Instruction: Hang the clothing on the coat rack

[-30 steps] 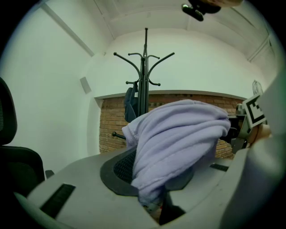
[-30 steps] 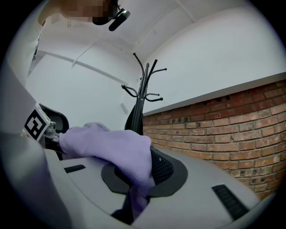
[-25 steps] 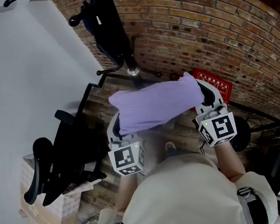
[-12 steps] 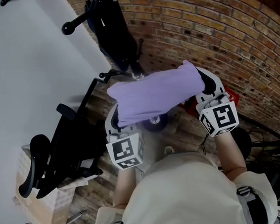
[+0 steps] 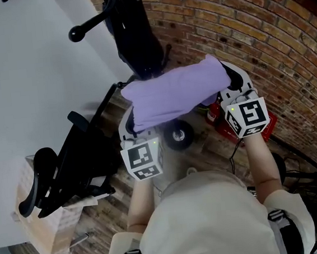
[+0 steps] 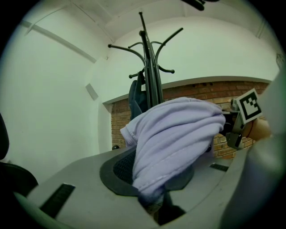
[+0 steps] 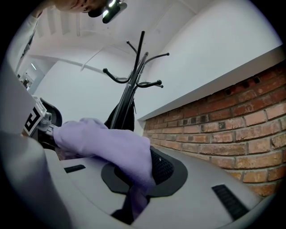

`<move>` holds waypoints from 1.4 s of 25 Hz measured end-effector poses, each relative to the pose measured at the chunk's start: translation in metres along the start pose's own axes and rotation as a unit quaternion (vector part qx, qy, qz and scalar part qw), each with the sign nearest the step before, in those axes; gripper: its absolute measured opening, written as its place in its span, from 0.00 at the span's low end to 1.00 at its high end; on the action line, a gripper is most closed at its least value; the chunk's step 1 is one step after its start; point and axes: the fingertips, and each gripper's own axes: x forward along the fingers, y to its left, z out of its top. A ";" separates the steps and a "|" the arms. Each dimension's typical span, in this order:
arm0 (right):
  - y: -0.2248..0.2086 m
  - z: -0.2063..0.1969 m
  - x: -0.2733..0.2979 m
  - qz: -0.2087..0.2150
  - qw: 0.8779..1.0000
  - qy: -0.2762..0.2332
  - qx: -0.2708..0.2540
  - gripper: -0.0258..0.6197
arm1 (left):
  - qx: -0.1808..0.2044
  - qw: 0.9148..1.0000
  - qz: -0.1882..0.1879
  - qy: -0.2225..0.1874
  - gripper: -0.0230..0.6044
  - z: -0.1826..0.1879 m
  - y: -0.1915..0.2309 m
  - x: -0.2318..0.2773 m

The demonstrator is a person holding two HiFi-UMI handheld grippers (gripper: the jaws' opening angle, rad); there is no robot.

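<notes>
- One lilac garment (image 5: pixel 175 93) is stretched in the air between both grippers, bunched into a thick band, close in front of the coat rack (image 5: pixel 137 35).
- Left gripper (image 5: pixel 128 129): jaws nearly together, pinching one end of the cloth.
- Right gripper (image 5: pixel 234 86): jaws likewise clamped on the other end.
- A dark item (image 6: pixel 136 96) hangs on the rack.
- Brick wall (image 5: pixel 261 34) stands behind, and a black office chair (image 5: pixel 67 172) is at the left.

Brick wall (image 5: pixel 261 34), wood floor (image 5: pixel 209 155), maybe chair (image 5: pixel 67 167)
</notes>
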 end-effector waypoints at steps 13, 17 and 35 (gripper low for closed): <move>-0.006 -0.058 0.037 0.016 0.998 0.055 0.008 0.08 | 0.002 0.998 0.019 0.058 0.17 -0.046 0.001 0.026; -0.006 -0.080 0.041 0.019 0.997 0.077 0.016 0.08 | 0.002 0.997 0.022 0.077 0.17 -0.064 0.001 0.033; 0.028 -0.172 0.047 0.052 0.983 0.169 0.049 0.08 | 0.011 0.989 -0.002 0.144 0.17 -0.127 -0.015 0.054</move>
